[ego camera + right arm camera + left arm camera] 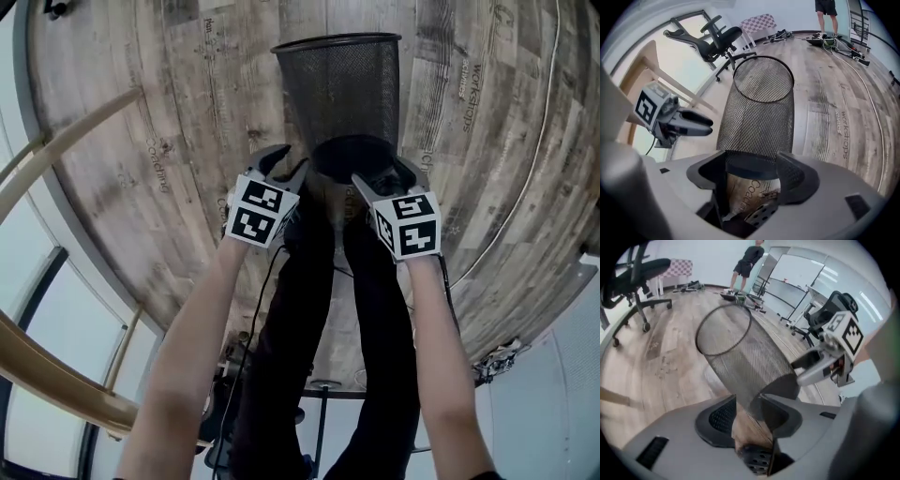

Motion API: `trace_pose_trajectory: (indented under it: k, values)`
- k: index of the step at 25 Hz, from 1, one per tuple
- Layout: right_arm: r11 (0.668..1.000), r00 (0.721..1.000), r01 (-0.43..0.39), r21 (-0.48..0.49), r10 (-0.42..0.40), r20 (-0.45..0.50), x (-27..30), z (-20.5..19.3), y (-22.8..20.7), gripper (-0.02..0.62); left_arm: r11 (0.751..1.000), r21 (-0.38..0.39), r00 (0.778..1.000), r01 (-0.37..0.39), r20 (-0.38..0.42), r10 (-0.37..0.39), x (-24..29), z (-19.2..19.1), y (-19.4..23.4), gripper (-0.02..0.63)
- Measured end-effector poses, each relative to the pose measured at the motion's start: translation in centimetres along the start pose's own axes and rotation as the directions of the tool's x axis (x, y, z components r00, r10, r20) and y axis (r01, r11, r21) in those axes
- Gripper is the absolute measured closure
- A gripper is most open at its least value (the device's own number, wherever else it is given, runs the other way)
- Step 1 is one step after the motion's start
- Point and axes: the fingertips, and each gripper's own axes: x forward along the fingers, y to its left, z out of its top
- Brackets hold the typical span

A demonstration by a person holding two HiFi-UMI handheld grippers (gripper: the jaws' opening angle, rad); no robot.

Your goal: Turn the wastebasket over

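The wastebasket [342, 94] is tipping over near the middle of the wood floor [169, 103]. Its open mouth is pointing to the far edge of the floor and its dark round bottom is pointing back at me. I cannot tell if it is touching the floor. My right gripper [751, 159] is holding the bottom, with one jaw pressing on each side of it. My left gripper [749, 399] is sitting just beside the left side of the bottom. Its jaws are standing apart, and the lower edge of the mesh wall is lying against one jaw while bare floor is showing between them. My legs [309, 309] in black are standing just behind both grippers, near the close edge of the floor. A thin white cable [544, 122] is running along the right edge. An office chair [715, 35] is standing by the far left corner. A person [749, 261] is standing at the far edge.
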Motion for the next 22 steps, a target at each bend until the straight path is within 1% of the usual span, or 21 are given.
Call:
trace_pose_trajectory:
  k: [1, 2, 3, 5, 6, 8, 9, 10, 11, 12, 14, 15, 16, 18, 19, 20, 21, 22]
  values:
    - [1.000, 1.000, -0.002, 0.001, 0.002, -0.006, 0.0, -0.1, 0.0, 0.259, 1.000, 0.025, 0.999, -0.006, 0.046, 0.005, -0.7, 1.9, 0.9, 0.430]
    - [1.000, 1.000, -0.002, 0.001, 0.002, -0.012, 0.1, -0.1, 0.1, 0.259, 0.997, 0.075, 0.997, -0.006, 0.083, 0.000, -1.3, 4.1, 1.7, 0.400]
    - [1.000, 1.000, -0.002, 0.001, 0.002, -0.016, 0.1, 0.0, 0.2, 0.258, 0.991, 0.135, 0.994, -0.005, 0.112, -0.010, -1.8, 6.5, 2.5, 0.381]
    - [1.000, 1.000, 0.003, -0.002, -0.003, -0.017, 0.1, 0.1, 0.2, 0.258, 0.968, 0.249, 0.989, -0.015, 0.149, -0.023, -2.1, 11.5, 4.2, 0.379]
    - [1.000, 1.000, 0.007, -0.003, -0.007, -0.014, 0.1, 0.1, 0.2, 0.258, 0.953, 0.303, 0.987, -0.028, 0.160, -0.022, -2.1, 13.9, 4.9, 0.373]
    - [1.000, 1.000, 0.009, 0.001, -0.009, -0.008, 0.1, 0.0, 0.4, 0.258, 0.910, 0.412, 0.988, -0.047, 0.154, -0.019, -1.6, 17.6, 6.1, 0.366]
    - [1.000, 1.000, 0.007, 0.007, -0.007, -0.007, 0.1, 0.0, 0.4, 0.258, 0.888, 0.459, 0.991, -0.033, 0.131, -0.031, -1.3, 18.7, 6.4, 0.354]
    - [1.000, 1.000, 0.001, 0.014, -0.001, -0.008, 0.2, 0.0, 0.4, 0.258, 0.871, 0.491, 0.994, 0.004, 0.095, -0.058, -0.9, 19.4, 6.3, 0.344]
    - [1.000, 1.000, -0.006, 0.022, 0.006, -0.009, 0.2, 0.0, 0.3, 0.258, 0.862, 0.504, 0.994, 0.052, 0.056, -0.093, -0.7, 19.6, 6.2, 0.342]
    - [1.000, 1.000, -0.013, 0.026, 0.013, -0.011, 0.2, 0.0, 0.2, 0.256, 0.860, 0.501, 0.992, 0.098, 0.023, -0.127, -0.5, 19.7, 5.9, 0.346]
    - [0.999, 1.000, -0.022, 0.028, 0.022, -0.013, 0.2, -0.1, 0.0, 0.255, 0.862, 0.479, 0.984, 0.163, -0.013, -0.178, -0.3, 19.6, 5.4, 0.381]
    - [0.999, 1.000, -0.024, 0.030, 0.024, -0.013, 0.2, -0.1, 0.0, 0.255, 0.863, 0.473, 0.982, 0.176, -0.018, -0.190, -0.2, 19.5, 5.2, 0.401]
    - [0.999, 1.000, -0.026, 0.032, 0.026, -0.012, 0.1, -0.1, -0.1, 0.253, 0.863, 0.472, 0.981, 0.178, -0.019, -0.192, -0.2, 19.5, 5.0, 0.405]
    - [0.999, 0.999, -0.028, 0.032, 0.028, -0.016, 0.1, -0.2, -0.2, 0.253, 0.859, 0.483, 0.983, 0.170, -0.017, -0.184, -0.5, 19.7, 4.8, 0.424]
    - [0.999, 0.999, -0.028, 0.028, 0.028, -0.024, 0.0, -0.4, -0.2, 0.252, 0.852, 0.495, 0.982, 0.171, -0.014, -0.189, -0.9, 19.8, 4.5, 0.445]
    - [0.999, 0.999, -0.029, 0.023, 0.029, -0.033, -0.1, -0.9, -0.1, 0.250, 0.841, 0.510, 0.979, 0.182, -0.011, -0.205, -1.5, 19.8, 3.9, 0.491]
    - [0.999, 0.999, -0.031, 0.018, 0.031, -0.039, -0.2, -1.5, 0.0, 0.250, 0.822, 0.532, 0.973, 0.203, -0.013, -0.232, -2.4, 19.8, 3.0, 0.530]
    - [0.999, 0.999, -0.034, 0.015, 0.034, -0.039, -0.2, -2.3, 0.1, 0.250, 0.793, 0.565, 0.965, 0.228, -0.025, -0.260, -3.4, 19.5, 1.8, 0.536]
